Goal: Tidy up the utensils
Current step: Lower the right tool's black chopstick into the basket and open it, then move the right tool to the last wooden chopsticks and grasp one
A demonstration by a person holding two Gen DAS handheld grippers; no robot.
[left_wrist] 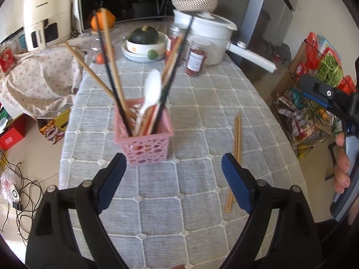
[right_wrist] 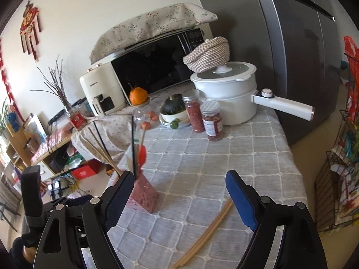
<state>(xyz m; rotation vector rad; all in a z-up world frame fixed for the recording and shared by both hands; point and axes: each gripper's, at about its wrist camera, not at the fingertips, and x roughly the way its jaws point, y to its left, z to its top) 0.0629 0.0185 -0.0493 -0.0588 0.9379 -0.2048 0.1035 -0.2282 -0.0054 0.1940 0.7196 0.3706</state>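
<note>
Left wrist view alone shows a white spoon (left_wrist: 150, 94) in the pink basket (left_wrist: 145, 144); both grippers' jaws spread.

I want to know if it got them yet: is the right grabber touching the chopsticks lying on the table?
Apart. The right wrist view shows the right gripper open above the tablecloth, with the wooden chopsticks lying between its fingers, clear of both.

The utensil basket (left_wrist: 144, 140) was pink with a lattice pattern; the bench cloth (left_wrist: 202, 103) was grey with white checks; the spoon (left_wrist: 150, 94) was white.
</note>
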